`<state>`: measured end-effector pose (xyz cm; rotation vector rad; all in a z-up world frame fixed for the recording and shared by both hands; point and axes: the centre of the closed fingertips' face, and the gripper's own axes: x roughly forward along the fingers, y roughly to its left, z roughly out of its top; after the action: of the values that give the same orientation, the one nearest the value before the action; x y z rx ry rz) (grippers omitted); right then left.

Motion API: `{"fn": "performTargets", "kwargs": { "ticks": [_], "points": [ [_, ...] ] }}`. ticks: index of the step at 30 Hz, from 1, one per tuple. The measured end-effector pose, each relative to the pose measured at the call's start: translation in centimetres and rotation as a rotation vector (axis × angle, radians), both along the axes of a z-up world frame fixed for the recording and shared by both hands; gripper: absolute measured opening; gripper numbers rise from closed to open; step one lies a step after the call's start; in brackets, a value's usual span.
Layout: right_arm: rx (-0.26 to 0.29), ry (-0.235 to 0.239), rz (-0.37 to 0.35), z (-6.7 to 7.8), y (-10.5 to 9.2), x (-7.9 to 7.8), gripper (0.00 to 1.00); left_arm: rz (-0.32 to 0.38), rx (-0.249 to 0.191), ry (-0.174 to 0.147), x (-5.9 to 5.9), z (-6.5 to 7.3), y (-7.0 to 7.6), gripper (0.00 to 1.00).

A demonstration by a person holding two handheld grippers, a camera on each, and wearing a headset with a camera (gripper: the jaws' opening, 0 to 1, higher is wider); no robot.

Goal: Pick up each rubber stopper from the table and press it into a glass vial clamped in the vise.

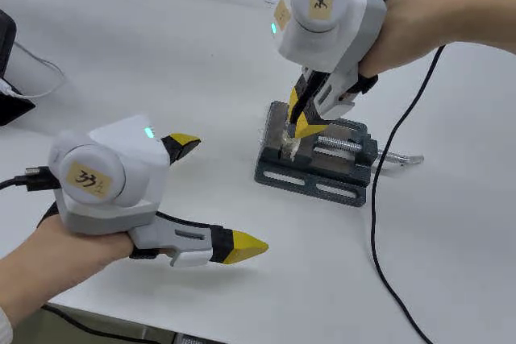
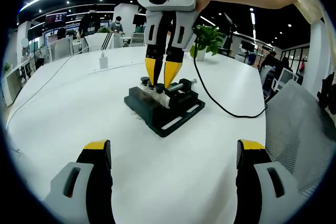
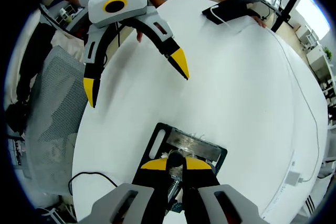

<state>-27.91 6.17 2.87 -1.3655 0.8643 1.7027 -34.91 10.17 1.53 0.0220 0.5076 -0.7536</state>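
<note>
Presently the white table [image 1: 161,62] carries a dark grey metal bench vise [image 1: 318,168], centre right in the head view; nothing visibly fixes it, so a hard downward push could skate or tip it. Right gripper [image 1: 301,126] nearly closed on a dark round rubber stopper [image 3: 176,159], sitting at the mouth of the clear glass vial [image 1: 289,147] in the vise. Off-axis pressure may cock the stopper or crack glass. Left gripper [image 1: 214,195] lower left, spread wide, empty, well apart. Black cable [image 1: 379,223] trails just right of the vise; could snag. Small white plug adapter [image 2: 103,61] upper left in the left gripper view, no obstruction
</note>
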Motion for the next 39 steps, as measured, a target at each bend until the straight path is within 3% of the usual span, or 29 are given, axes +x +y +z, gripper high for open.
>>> {"fn": "performTargets", "kwargs": {
  "ticks": [1, 3, 4, 8, 9, 11, 12, 13, 25, 33, 39],
  "points": [
    [0.014, -0.003, 0.053, -0.01, 0.11, 0.17, 0.03, 0.000, 0.001, 0.000, -0.03, -0.01, 0.02, 0.99],
    [0.023, 0.004, 0.047, -0.01, -0.11, 0.40, 0.03, 0.002, 0.000, -0.001, -0.07, -0.02, 0.11, 0.99],
    [0.046, 0.003, 0.110, -0.05, 0.04, 0.39, 0.03, 0.004, -0.001, -0.001, -0.06, -0.03, 0.17, 0.99],
    [0.074, 0.010, 0.126, -0.08, -0.11, 0.54, 0.03, 0.010, -0.003, -0.001, -0.10, 0.00, 0.34, 0.99],
    [0.090, -0.002, 0.202, -0.05, 0.05, 0.45, 0.03, 0.013, -0.004, -0.002, -0.10, 0.02, 0.39, 0.99],
    [0.082, 0.003, 0.174, -0.09, 0.13, 0.48, 0.03, 0.014, -0.006, -0.001, -0.11, 0.03, 0.39, 0.99],
    [0.082, -0.005, 0.231, -0.11, 0.18, 0.50, 0.03, 0.015, -0.005, -0.001, -0.11, 0.04, 0.38, 0.99],
    [0.081, -0.007, 0.237, -0.11, 0.19, 0.49, 0.03, 0.014, -0.005, -0.001, -0.11, 0.05, 0.37, 0.99],
    [0.115, 0.007, 0.210, -0.05, 0.18, 0.38, 0.05, 0.020, -0.008, -0.002, -0.21, 0.29, 0.24, 0.99],
    [0.108, -0.015, 0.247, -0.09, 0.27, 0.52, 0.07, 0.013, -0.013, 0.006, -0.40, 0.20, 0.03, 0.96],
    [0.098, -0.010, 0.234, -0.07, 0.10, 0.25, 0.11, 0.018, -0.014, 0.000, -0.24, 0.28, 0.07, 0.97]
  ]
}}
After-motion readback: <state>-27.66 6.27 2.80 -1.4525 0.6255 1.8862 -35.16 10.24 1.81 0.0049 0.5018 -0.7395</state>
